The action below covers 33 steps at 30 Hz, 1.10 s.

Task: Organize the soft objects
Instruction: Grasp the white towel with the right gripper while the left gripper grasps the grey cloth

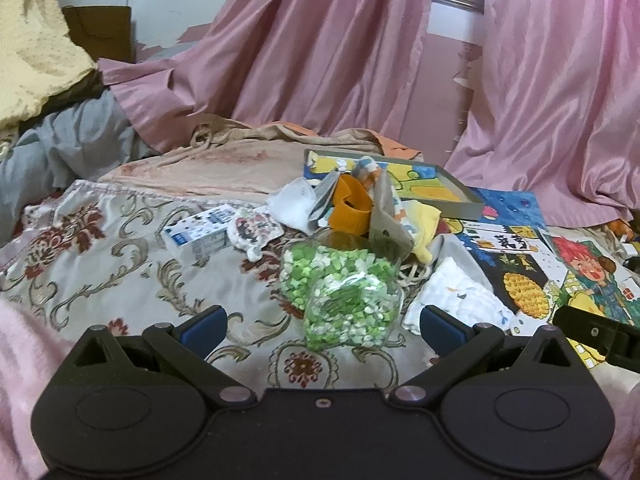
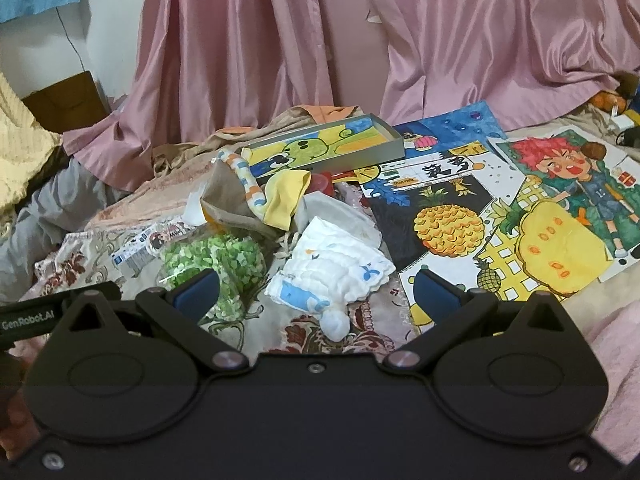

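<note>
Left gripper (image 1: 322, 326) is spread wide with nothing in it, hovering right over the clear bag of green bits (image 1: 340, 288) on the patterned bedspread (image 1: 100, 256). Right gripper (image 2: 316, 290) is wide open too, empty, with the white quilted cloth (image 2: 332, 268) lying between its fingers, just beside the pineapple drawing (image 2: 448, 224).

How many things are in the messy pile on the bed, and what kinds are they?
Cloths and socks: 4, the white quilted cloth, yellow cloth, striped sock, white cloth
Bags: 2, the bag of green bits, brown paper bag
Small boxes: 1, the blue and white carton
Orange bands: 1, the orange band
Total: 8 that I can tell apart.
</note>
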Each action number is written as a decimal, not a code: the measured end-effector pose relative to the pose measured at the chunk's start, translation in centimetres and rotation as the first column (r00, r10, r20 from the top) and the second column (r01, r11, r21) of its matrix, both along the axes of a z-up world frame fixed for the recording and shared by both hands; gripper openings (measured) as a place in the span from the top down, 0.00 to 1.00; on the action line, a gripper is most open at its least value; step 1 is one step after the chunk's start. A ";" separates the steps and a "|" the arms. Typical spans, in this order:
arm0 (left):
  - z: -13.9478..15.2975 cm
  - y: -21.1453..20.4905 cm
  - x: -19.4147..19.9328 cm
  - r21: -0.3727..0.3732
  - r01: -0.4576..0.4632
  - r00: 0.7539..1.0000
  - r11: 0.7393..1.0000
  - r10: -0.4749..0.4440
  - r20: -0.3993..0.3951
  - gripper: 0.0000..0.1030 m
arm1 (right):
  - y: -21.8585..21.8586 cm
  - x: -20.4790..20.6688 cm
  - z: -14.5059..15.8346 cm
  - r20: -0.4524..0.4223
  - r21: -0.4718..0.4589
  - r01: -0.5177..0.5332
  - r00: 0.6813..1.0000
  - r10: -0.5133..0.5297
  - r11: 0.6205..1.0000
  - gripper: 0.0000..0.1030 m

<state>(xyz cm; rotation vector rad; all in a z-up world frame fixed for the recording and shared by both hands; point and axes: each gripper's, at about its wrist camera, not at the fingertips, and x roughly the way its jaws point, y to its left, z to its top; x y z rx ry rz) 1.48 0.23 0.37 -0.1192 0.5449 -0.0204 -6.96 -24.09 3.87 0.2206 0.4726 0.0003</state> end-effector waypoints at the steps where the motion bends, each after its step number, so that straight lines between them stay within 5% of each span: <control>1: 0.1 -0.1 0.3 0.004 0.012 1.000 1.000 -0.012 0.001 0.01 | -0.1 0.2 -0.1 -0.003 0.008 0.004 1.000 -0.004 1.000 0.00; 15: 0.6 -1.9 7.0 0.131 0.153 0.987 0.979 -0.159 0.036 0.01 | -1.3 4.8 -0.8 -0.015 0.056 -0.047 0.999 0.048 0.997 0.00; 24: 0.4 -2.4 11.8 0.214 0.286 0.954 0.934 -0.298 0.025 0.01 | -0.5 10.2 -1.8 -0.089 -0.053 -0.133 0.988 0.128 0.990 0.00; 33: -0.5 -3.1 15.2 0.305 0.413 0.900 0.858 -0.436 0.007 0.03 | 2.4 15.4 -3.9 -0.192 -0.202 -0.268 0.954 0.231 0.942 0.00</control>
